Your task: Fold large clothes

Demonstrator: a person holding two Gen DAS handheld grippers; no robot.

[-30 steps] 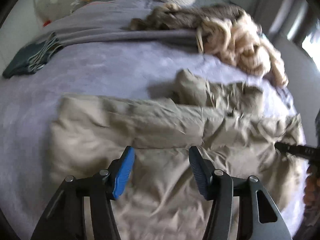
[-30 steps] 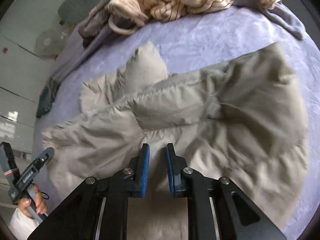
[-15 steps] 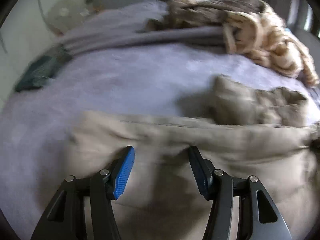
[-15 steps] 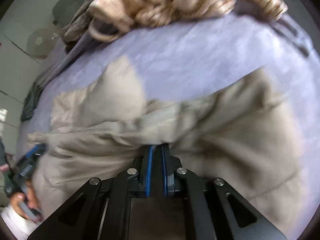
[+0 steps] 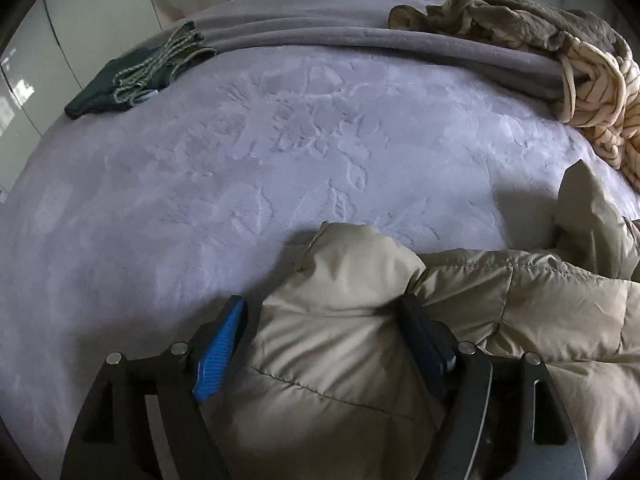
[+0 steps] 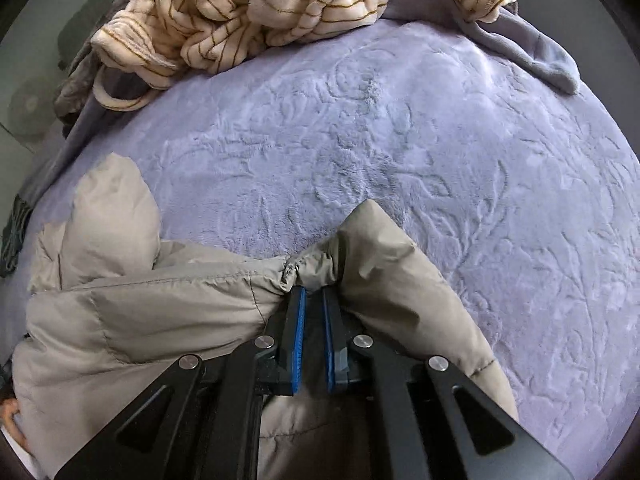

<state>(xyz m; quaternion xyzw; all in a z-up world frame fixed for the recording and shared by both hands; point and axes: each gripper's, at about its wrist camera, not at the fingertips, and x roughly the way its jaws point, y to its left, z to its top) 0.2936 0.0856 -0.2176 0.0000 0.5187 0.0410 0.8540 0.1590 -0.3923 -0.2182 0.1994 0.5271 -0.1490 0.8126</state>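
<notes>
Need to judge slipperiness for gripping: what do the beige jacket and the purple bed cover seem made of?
Beige jacket: probably smooth synthetic shell, padded; faint sheen, stitched puffy panels. Purple bed cover: apparently plush fleece, matte; fuzzy nap with embossed floral pattern.

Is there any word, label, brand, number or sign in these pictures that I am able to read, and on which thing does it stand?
None: no readable text on the beige padded jacket, the purple blanket or the striped garment.
</notes>
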